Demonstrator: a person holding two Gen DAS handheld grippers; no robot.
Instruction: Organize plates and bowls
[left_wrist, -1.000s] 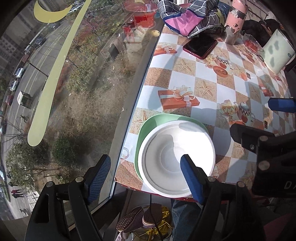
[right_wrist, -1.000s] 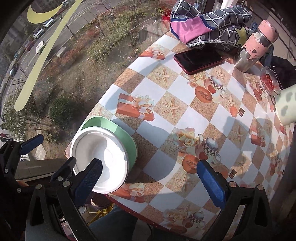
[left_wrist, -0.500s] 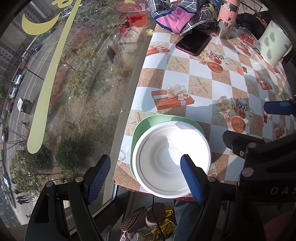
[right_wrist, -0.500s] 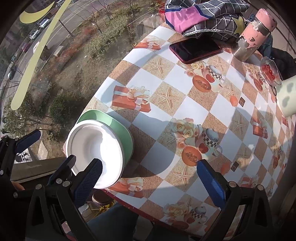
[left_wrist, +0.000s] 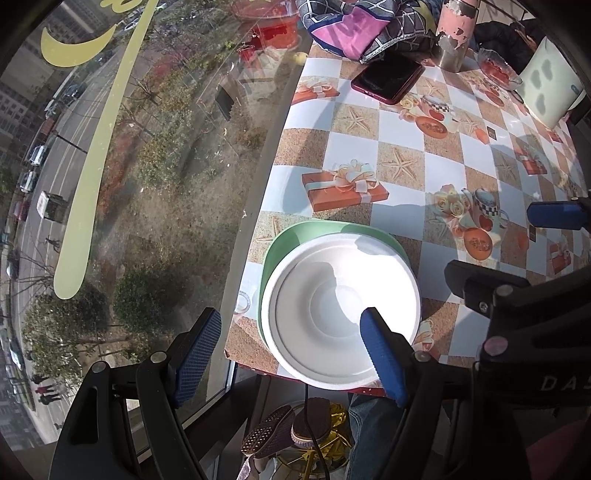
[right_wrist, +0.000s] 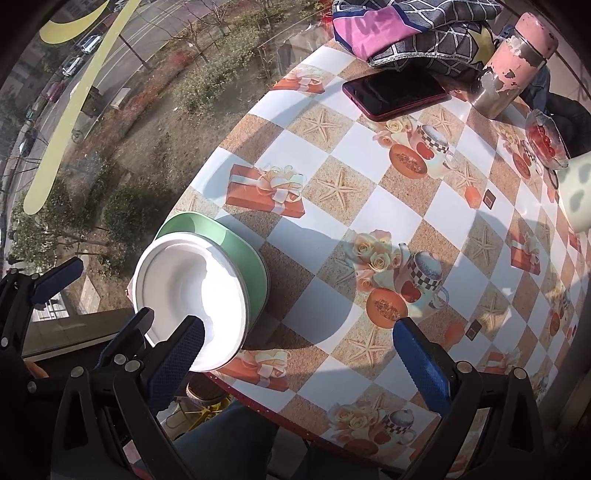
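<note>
A shallow white bowl (left_wrist: 332, 295) sits inside a green plate (left_wrist: 295, 240) at the near corner of the table, its near rim overhanging the edge. My left gripper (left_wrist: 288, 354) hovers above it, open and empty; one fingertip (left_wrist: 380, 354) overlaps the bowl's near rim, the other is off the table beside the window. In the right wrist view the white bowl (right_wrist: 184, 288) and green plate (right_wrist: 236, 240) lie at the lower left. My right gripper (right_wrist: 299, 362) is open and empty over the patterned tablecloth, just right of the stack.
A window runs along the table's left edge (left_wrist: 266, 177). At the far end are a red phone (left_wrist: 388, 79), a pink flask (left_wrist: 456, 33), a folded cloth (left_wrist: 354, 33), a glass dish (left_wrist: 498, 70) and a spotted white mug (left_wrist: 550, 85). A person's leg (right_wrist: 221, 443) is under the near edge.
</note>
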